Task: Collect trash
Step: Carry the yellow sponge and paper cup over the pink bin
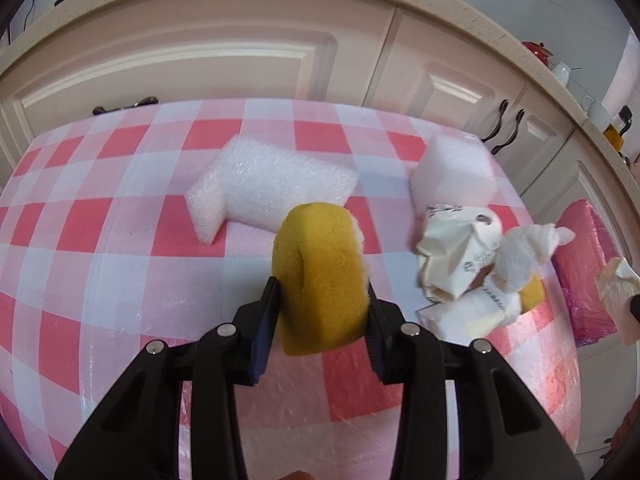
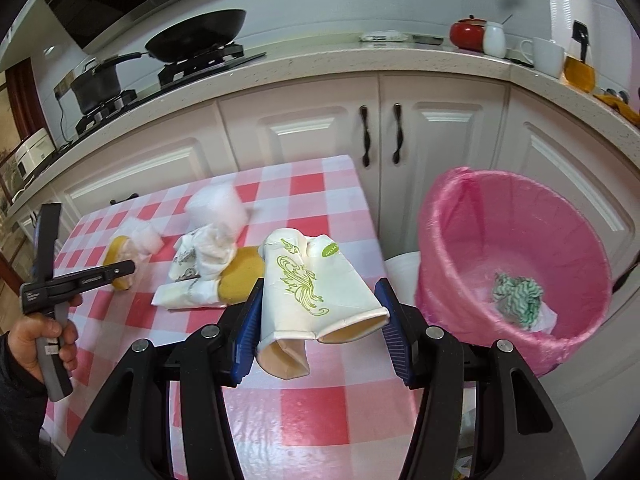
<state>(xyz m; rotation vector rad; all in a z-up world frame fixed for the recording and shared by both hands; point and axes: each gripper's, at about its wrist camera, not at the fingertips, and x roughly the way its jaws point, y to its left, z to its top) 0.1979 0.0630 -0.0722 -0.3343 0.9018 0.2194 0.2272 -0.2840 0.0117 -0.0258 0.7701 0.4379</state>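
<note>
A table (image 1: 100, 280) under a pink, red and white checked cloth carries the clutter. On it lie a long white foam piece (image 1: 272, 192) and a white foam block (image 1: 456, 172) — near but apart. Beside the block sits a heap of crumpled paper wrappers (image 1: 460, 256), with what looks like a yellow sponge (image 1: 534, 290) tucked under — mostly hidden.

Each gripper is matte black plastic with broad angled arms, round silver screw heads at the pivots and ribbed blue pads on its fingers: the left gripper (image 1: 322, 312), the right gripper (image 2: 320, 322). The left hand (image 2: 38, 340) emerges from a dark sleeve (image 2: 12, 400).
</note>
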